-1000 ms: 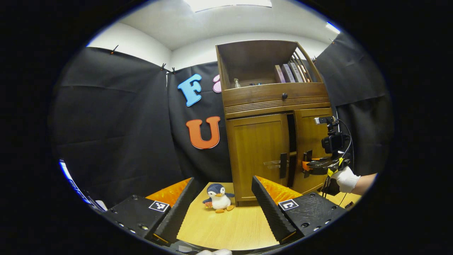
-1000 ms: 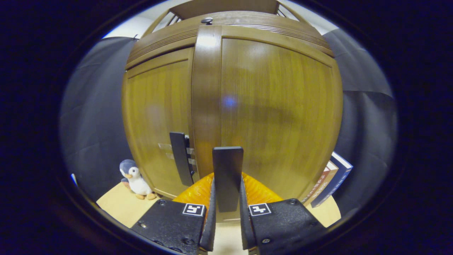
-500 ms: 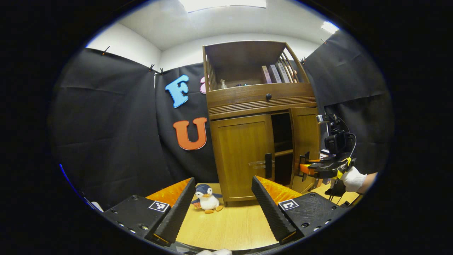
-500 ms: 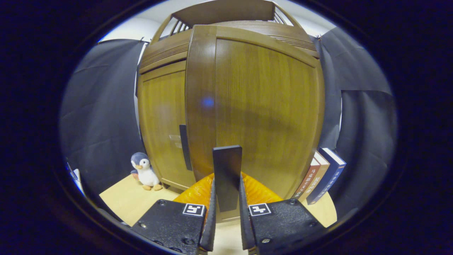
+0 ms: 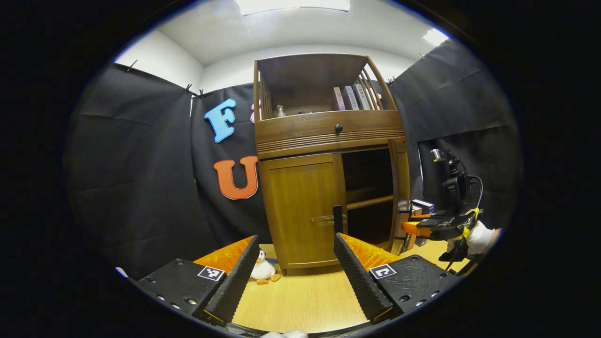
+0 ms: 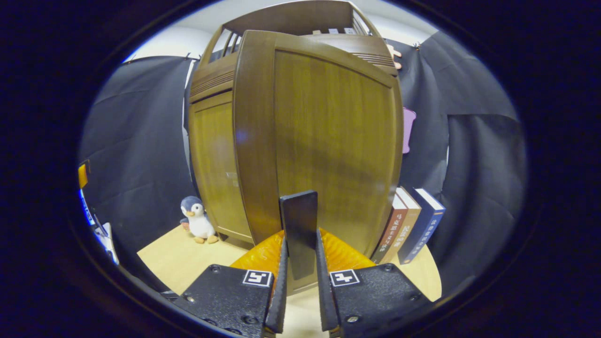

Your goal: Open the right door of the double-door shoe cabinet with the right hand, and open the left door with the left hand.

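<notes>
A: What changed?
B: The right door has swung wide; the right gripper fingers clench its handle.
A: Left?
B: The left gripper is released; left door closed ahead.

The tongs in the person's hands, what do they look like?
Each set of tongs has two black blocks carrying small square black-and-white markers, with ridged finger faces: left tongs, right tongs. Farther off, the right tongs carry a black camera with black cables on top. The hand wears a white glove.
</notes>
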`<state>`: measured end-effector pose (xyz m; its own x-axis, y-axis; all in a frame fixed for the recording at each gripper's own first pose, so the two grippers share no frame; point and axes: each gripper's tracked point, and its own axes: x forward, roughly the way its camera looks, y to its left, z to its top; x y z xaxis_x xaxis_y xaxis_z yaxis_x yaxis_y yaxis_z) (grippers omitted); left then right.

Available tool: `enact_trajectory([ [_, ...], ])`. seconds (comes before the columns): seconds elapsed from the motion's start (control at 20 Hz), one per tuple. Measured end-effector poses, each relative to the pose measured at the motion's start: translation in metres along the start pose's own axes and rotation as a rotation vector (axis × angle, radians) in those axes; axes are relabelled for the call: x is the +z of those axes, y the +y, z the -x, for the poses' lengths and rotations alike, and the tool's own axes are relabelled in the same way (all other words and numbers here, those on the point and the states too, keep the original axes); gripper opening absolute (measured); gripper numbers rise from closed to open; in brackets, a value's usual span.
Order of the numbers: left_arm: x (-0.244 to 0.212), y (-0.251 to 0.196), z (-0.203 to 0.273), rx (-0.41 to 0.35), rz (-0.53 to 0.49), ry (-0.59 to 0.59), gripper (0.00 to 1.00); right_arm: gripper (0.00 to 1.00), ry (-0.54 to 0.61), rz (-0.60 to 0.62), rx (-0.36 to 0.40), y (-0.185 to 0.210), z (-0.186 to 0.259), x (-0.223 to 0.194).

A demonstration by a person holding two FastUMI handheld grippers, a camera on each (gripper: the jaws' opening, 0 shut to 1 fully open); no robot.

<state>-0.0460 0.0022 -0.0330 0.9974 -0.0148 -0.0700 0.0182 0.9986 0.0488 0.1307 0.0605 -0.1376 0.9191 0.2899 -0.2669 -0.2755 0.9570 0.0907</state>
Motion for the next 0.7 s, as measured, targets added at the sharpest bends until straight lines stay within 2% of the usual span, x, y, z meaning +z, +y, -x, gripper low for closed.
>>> enact_trajectory([
  [0.15, 0.002, -0.012, -0.003, -0.026, 0.001, -0.004, 0.96, 0.32, 0.006, -0.025, -0.020, -0.012, 0.014, -0.004],
  [0.7, 0.004, -0.053, -0.012, -0.123, -0.017, -0.016, 0.96, 0.20, -0.010, -0.063, -0.130, -0.055, 0.051, -0.013],
])
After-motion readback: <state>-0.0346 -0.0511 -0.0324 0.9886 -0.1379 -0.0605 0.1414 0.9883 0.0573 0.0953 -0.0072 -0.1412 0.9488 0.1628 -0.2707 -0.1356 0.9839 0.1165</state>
